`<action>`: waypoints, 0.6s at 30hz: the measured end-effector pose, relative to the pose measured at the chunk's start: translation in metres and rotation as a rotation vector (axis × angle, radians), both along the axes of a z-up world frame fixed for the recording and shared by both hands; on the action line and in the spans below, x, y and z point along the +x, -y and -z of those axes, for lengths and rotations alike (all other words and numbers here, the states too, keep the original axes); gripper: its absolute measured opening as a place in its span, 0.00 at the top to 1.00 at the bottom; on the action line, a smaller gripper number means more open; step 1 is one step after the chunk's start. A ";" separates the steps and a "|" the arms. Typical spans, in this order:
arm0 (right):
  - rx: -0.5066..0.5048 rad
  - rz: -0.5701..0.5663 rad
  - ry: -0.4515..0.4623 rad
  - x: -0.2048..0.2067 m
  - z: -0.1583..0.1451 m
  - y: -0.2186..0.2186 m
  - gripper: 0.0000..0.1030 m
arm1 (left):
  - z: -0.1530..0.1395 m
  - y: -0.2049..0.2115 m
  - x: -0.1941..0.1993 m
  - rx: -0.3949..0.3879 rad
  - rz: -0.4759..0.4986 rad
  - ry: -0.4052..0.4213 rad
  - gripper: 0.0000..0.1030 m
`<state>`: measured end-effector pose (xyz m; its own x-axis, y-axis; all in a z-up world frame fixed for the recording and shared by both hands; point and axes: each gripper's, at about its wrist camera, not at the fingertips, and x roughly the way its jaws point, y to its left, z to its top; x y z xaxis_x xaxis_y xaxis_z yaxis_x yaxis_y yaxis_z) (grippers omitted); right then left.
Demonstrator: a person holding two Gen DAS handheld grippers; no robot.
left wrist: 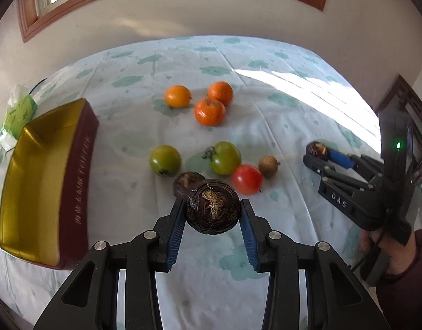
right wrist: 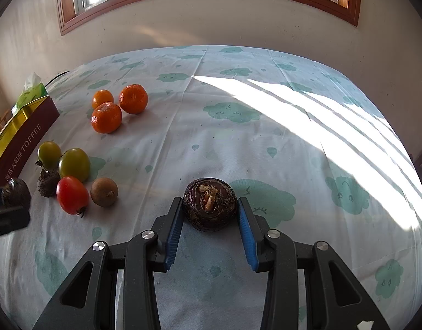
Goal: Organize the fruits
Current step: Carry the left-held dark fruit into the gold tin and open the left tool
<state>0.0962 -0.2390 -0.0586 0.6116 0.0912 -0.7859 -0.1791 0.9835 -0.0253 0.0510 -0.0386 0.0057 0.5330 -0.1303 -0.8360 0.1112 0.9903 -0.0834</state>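
My left gripper is shut on a dark brown water chestnut and holds it above the tablecloth. My right gripper is shut on another dark water chestnut; it also shows in the left wrist view. On the cloth lie three oranges, two green tomatoes, a red tomato, a small brown fruit and one more dark water chestnut. An open gold-lined toffee box stands at the left.
A green tissue pack lies behind the box at the far left. The tablecloth has a cloud pattern, with a bright sunlit band on the right. A wall with a window runs behind the table.
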 end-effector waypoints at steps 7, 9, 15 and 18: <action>0.000 0.000 0.000 0.000 0.000 0.000 0.64 | -0.031 -0.110 0.010 0.079 -0.230 0.083 0.61; 0.000 0.000 0.000 0.000 0.000 0.000 0.64 | -0.025 -0.145 0.012 0.096 -0.296 0.064 0.61; -0.001 0.000 0.000 0.000 0.001 0.000 0.64 | 0.005 -0.210 0.008 0.118 -0.395 -0.008 0.61; -0.002 0.000 0.000 0.000 0.001 -0.001 0.64 | 0.019 -0.220 0.007 0.126 -0.403 -0.039 0.61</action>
